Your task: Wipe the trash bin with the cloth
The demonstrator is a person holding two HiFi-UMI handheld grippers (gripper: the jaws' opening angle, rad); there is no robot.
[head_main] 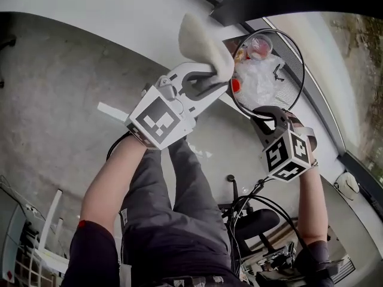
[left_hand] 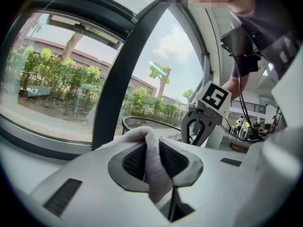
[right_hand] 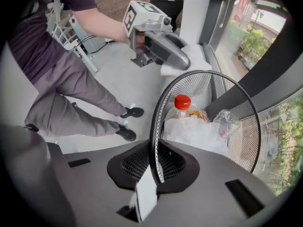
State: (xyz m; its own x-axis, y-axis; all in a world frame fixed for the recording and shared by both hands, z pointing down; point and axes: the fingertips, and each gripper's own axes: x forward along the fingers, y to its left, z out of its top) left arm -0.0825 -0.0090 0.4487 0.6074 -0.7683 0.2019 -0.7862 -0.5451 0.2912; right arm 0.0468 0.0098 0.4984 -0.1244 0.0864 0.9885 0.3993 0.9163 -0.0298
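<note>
The left gripper has its jaws pressed together on a white cloth. The cloth is pinched between the 2 pads and folds up over their front edge. In the head view the cloth rises past the jaws as a rounded, fluffy wad, just beside the left part of the bin's rim. Whether it touches the rim cannot be told. This gripper points roughly level, toward the window.

The right gripper points straight down and pinches the rim of the trash bin. The black wire ring runs between its 2 pads, with the mesh wall just to the right of it in the right gripper view. A white strip sits low in the gap between the jaws.

The trash bin is a round black wire-mesh basket standing on the grey floor, close against the curved frame of a large window. Inside it lie a bottle with a red cap, a crumpled clear plastic bag and a clear cup with something reddish in it.

The 2 grippers are near each other at the rim, the left at its left side and the right at its near side. Below them are the person's legs in grey trousers, with dark shoes on the floor. A black chair stands behind the legs. Trees and buildings show outside the window.
</note>
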